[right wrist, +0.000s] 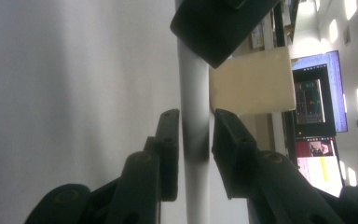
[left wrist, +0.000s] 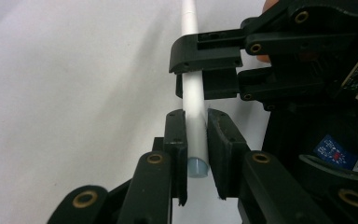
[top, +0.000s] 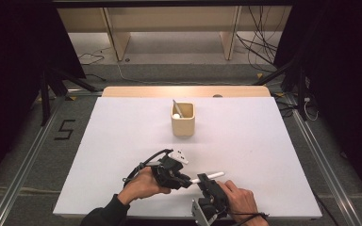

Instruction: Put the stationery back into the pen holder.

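At the near edge of the table [top: 122,141], a white pen [top: 212,176] is held just above the surface between two grippers. Its one end is clamped by the jaws of the left gripper [left wrist: 196,140], the pads pressed on both sides. Farther along, the pen's shaft is flanked by the right gripper [right wrist: 195,140], whose pads lie against it. Beyond them, well apart, a cream cup [top: 183,120] is seen upright with a pen-like stick [top: 177,108] leaning inside.
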`<state>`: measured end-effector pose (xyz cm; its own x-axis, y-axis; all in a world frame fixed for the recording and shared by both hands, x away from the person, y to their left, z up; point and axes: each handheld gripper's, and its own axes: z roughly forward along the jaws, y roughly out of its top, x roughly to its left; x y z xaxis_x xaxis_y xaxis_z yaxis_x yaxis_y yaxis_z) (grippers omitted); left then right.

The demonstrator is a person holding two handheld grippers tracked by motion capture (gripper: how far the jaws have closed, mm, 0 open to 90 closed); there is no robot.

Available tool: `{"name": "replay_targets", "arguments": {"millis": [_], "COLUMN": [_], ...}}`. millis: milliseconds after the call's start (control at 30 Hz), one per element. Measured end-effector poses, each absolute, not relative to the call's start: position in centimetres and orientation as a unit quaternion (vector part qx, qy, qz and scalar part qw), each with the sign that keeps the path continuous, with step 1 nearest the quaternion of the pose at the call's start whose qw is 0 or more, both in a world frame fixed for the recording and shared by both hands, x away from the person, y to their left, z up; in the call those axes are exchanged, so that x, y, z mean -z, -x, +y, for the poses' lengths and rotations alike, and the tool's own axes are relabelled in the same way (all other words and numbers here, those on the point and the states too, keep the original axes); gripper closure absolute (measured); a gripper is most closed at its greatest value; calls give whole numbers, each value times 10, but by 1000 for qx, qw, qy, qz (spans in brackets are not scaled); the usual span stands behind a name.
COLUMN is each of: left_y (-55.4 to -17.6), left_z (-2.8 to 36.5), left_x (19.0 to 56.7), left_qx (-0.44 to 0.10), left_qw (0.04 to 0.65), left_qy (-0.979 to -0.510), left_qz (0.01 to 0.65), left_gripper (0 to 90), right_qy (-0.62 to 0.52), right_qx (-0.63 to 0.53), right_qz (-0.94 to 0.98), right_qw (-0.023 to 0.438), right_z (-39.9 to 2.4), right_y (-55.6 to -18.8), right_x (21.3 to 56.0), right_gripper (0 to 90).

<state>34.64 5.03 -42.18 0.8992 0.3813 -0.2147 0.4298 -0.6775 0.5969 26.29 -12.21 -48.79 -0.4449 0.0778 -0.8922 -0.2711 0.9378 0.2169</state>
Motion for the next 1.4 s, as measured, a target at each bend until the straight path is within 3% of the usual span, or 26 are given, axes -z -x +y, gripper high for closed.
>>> {"name": "replay_targets", "arguments": {"millis": [500, 533, 567, 700, 833, 1233, 1400], "left_y": [-346, -346, -347, -348, -347, -345, -344], "left_z": [49, 49, 49, 54, 65, 111, 124], "left_x": [426, 425, 425, 424, 422, 422, 426], "left_qx": [44, 43, 42, 28, 25, -17, -45], "left_qw": [332, 333, 332, 338, 353, 422, 460], "left_qy": [-915, -914, -914, -908, -901, -860, -836], "left_qz": [224, 228, 230, 245, 251, 287, 297], "left_gripper": [768, 752, 668, 470, 375, 271, 252], "right_qy": [82, 81, 84, 65, 61, -22, -86], "right_qx": [-149, -149, -147, -155, -154, -205, -263], "right_qz": [836, 836, 833, 832, 831, 833, 835], "right_qw": [522, 523, 526, 529, 532, 513, 476], "right_z": [-121, -121, -122, -126, -129, -144, -153], "right_y": [-261, -261, -262, -262, -265, -282, -299], "right_x": [492, 492, 491, 489, 486, 469, 453], "right_gripper": [784, 785, 785, 786, 786, 786, 786]}}
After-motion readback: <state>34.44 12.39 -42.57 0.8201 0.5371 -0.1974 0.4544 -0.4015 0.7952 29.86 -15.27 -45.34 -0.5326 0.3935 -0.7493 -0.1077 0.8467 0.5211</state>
